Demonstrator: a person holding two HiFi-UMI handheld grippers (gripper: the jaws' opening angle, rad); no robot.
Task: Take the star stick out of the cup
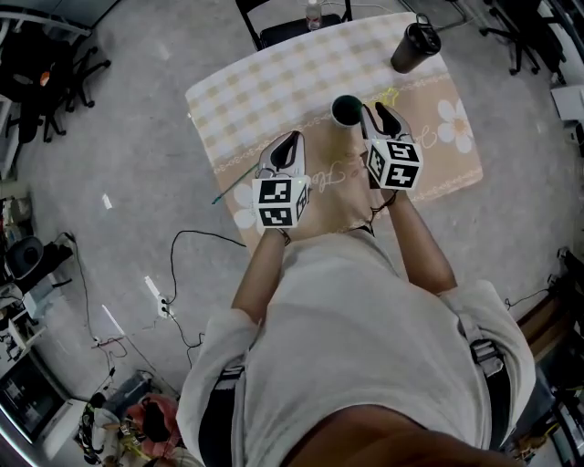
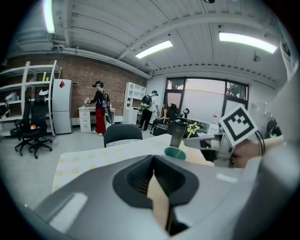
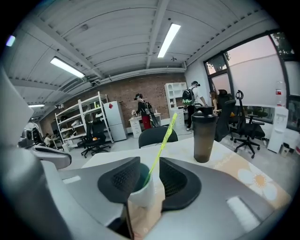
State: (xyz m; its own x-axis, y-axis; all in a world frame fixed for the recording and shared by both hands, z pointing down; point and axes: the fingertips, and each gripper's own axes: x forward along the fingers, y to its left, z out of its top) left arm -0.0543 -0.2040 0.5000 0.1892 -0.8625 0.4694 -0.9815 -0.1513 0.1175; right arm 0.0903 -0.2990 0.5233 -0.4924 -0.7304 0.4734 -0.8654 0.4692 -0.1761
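Note:
A cup [image 1: 347,110] with a teal inside stands on the checked tablecloth [image 1: 274,82]. In it leans a thin yellow-green star stick [image 3: 161,138], whose star [image 1: 391,94] points to the right. My right gripper [image 1: 376,114] is just right of the cup. In the right gripper view the cup [image 3: 140,194] sits low between the jaws. That right gripper [image 3: 149,164] is open, the stick rising through the gap without touching the pads. My left gripper [image 1: 294,139] hovers in front and to the left of the cup, shut and empty. From the left gripper [image 2: 153,159] I see the cup [image 2: 175,153] and star [image 2: 192,127].
A dark tumbler [image 1: 415,46] stands at the table's far right corner. A thin blue stick [image 1: 233,187] pokes off the table's left front edge. A black chair [image 1: 292,27] stands behind the table. Cables [image 1: 182,274] lie on the floor to the left. People [image 2: 100,108] stand far back.

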